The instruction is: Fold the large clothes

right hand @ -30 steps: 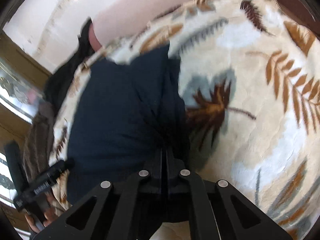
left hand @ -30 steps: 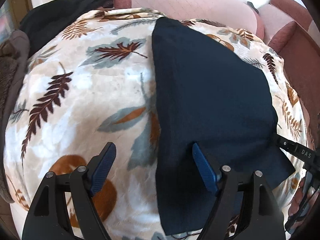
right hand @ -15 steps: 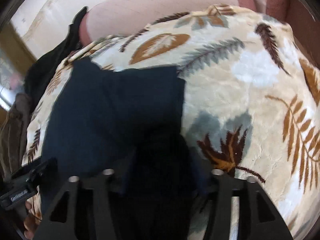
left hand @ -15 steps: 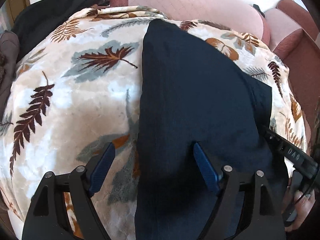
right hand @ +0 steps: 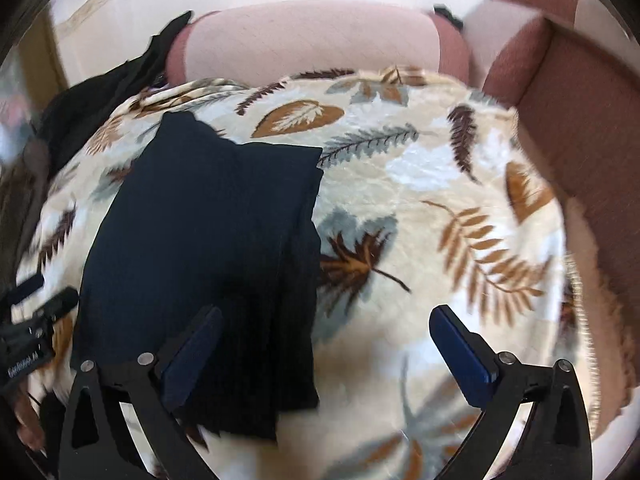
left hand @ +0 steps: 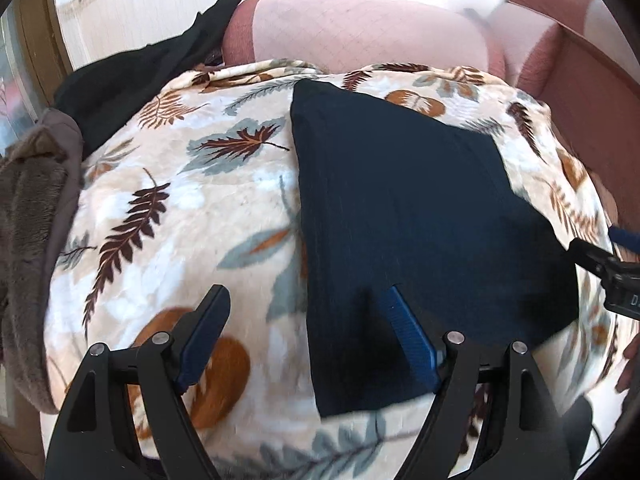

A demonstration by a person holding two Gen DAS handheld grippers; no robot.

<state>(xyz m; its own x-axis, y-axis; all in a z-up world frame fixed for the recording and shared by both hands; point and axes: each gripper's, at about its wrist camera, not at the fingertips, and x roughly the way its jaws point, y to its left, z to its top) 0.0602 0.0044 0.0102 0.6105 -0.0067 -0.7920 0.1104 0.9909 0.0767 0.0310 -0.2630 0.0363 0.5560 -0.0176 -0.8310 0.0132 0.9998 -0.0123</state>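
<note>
Leaf-patterned plush blanket point(left hand: 200, 216) in cream, grey-blue and rust covers the couch seat that carries everything. On it lies the task's thing, a dark navy garment point(left hand: 400, 208) folded into a flat, roughly rectangular slab. In the left wrist view it runs from near the blanket's far edge, by the pink backrest cushion point(left hand: 360, 28), down toward the near edge, filling the right half of the blanket. In the right wrist view the same garment point(right hand: 200, 240) sits on the blanket's left half, with a narrower, darker layer along its right side reaching the near edge.

The left hand-held gripper point(left hand: 308, 336) hangs above the garment's near left edge with its blue-padded fingers spread apart; one finger is over the blanket, the other over the navy cloth, and nothing is pinched. The right hand-held gripper point(right hand: 332, 344) has its jaws opening, very wide; the garment's right edge lies below its left finger but the pads do not press it.

Beyond the blanket's far left corner lies a black garment point(left hand: 132, 72), and a brown fleece throw point(left hand: 28, 220) borders the left edge. A reddish-brown armrest point(left hand: 592, 100) rises along the right edge.
</note>
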